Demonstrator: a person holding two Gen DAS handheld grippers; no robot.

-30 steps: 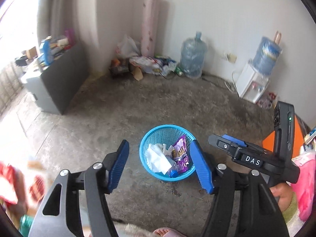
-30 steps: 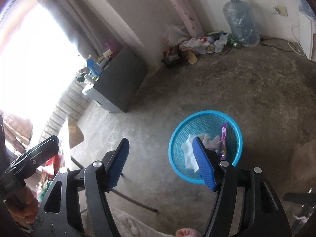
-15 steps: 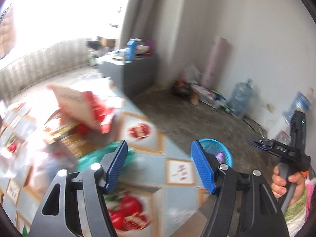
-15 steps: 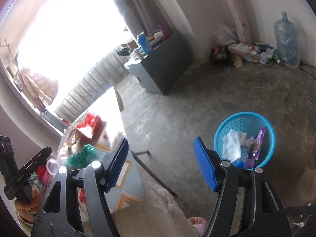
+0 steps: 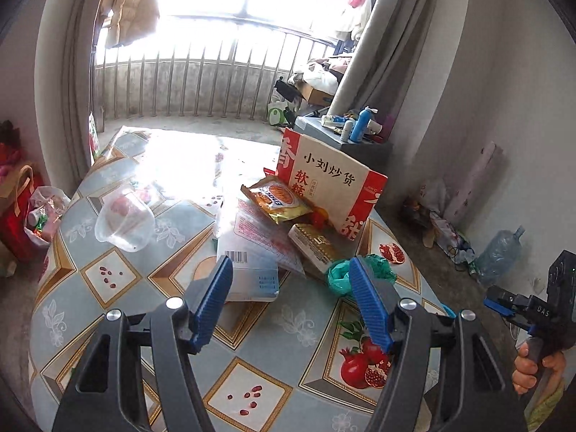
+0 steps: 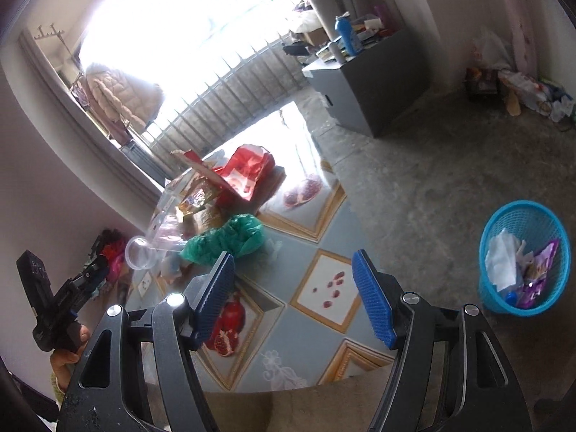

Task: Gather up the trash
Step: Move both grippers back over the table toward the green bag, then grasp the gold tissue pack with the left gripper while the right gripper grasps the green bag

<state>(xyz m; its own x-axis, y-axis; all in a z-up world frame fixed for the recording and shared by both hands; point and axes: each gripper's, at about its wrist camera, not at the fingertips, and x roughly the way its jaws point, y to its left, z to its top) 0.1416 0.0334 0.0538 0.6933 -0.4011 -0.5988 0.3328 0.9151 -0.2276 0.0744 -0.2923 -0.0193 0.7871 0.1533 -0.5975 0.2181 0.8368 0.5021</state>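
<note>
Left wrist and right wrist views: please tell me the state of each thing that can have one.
left gripper: open, empty
right gripper: open, empty
clear plastic cup: on its side, on the table
red box: upright on the table
green plastic bag: crumpled on the table
blue basket: upright on the floor, trash inside

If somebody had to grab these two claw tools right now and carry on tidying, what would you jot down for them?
Left claw: open, empty, above the table.
Right claw: open, empty, over the table's edge.
On the table: clear plastic cup, white packet, yellow snack bag, gold packet, green plastic bag, red and white box.
Blue basket on the floor already holds some wrappers and paper.
Left: carry the table's trash to the basket.
</note>
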